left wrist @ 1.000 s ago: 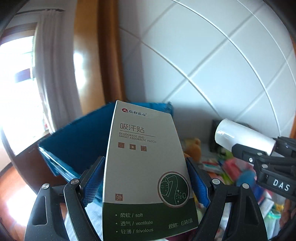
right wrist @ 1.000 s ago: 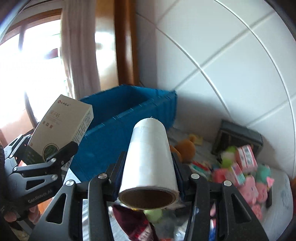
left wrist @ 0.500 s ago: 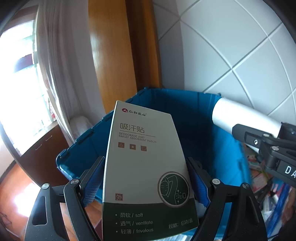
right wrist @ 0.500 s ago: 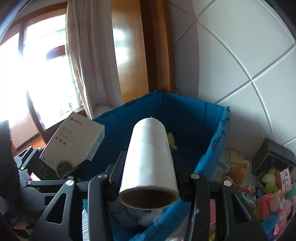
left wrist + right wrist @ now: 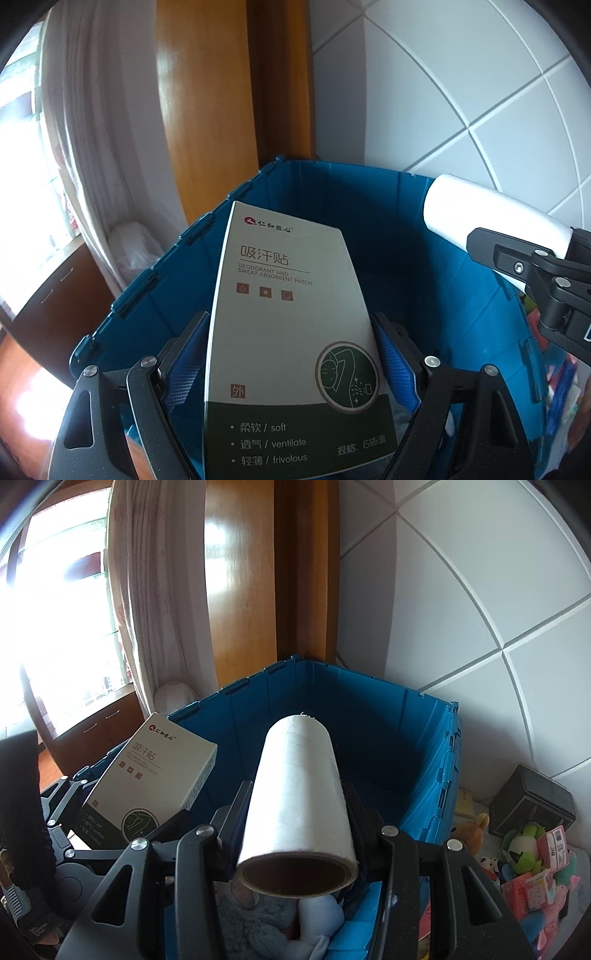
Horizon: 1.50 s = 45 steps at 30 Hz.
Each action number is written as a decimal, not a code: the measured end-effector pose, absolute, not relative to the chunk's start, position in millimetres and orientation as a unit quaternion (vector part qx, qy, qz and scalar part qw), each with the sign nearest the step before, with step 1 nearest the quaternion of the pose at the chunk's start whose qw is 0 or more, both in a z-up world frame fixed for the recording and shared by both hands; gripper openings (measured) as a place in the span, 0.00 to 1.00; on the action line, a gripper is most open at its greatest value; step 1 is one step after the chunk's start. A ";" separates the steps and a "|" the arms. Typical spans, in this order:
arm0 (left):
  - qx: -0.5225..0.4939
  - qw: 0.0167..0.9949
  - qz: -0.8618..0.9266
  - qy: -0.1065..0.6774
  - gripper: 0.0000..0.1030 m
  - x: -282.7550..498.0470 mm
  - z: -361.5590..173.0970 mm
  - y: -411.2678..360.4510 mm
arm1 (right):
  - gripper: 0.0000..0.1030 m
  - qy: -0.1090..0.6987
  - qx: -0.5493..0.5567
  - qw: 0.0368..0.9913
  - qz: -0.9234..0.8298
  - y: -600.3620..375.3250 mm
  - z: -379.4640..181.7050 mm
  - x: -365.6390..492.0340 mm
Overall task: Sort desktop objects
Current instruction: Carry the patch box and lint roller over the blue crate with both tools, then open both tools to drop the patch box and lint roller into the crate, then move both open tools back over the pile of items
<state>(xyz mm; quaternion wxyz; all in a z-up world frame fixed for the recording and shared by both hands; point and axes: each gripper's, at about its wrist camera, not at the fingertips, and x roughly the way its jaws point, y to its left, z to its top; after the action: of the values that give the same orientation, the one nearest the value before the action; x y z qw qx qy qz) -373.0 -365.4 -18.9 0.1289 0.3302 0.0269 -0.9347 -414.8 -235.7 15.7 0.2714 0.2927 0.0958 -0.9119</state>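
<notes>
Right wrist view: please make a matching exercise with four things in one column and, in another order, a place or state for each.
Things:
1. white roll
2. patch box
3. blue crate
4. black box

Places or states:
A. standing open under both grippers
B. held in the left gripper
C. on the surface right of the crate, near the plush toys
D. held in the right gripper

Pairs: 1-D, 2-B, 3-A, 4-C
</notes>
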 end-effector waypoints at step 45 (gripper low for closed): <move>0.331 0.108 -0.937 0.028 0.84 -304.6 -23.1 -290.4 | 0.76 0.069 0.292 0.211 -0.930 -126.0 15.4 -335.2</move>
<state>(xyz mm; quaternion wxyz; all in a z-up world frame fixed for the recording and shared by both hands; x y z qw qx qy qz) -304.6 -290.4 -23.1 0.1075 0.3311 0.0275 -0.9370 -335.2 -126.0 15.4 0.2106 0.2917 0.0691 -0.9305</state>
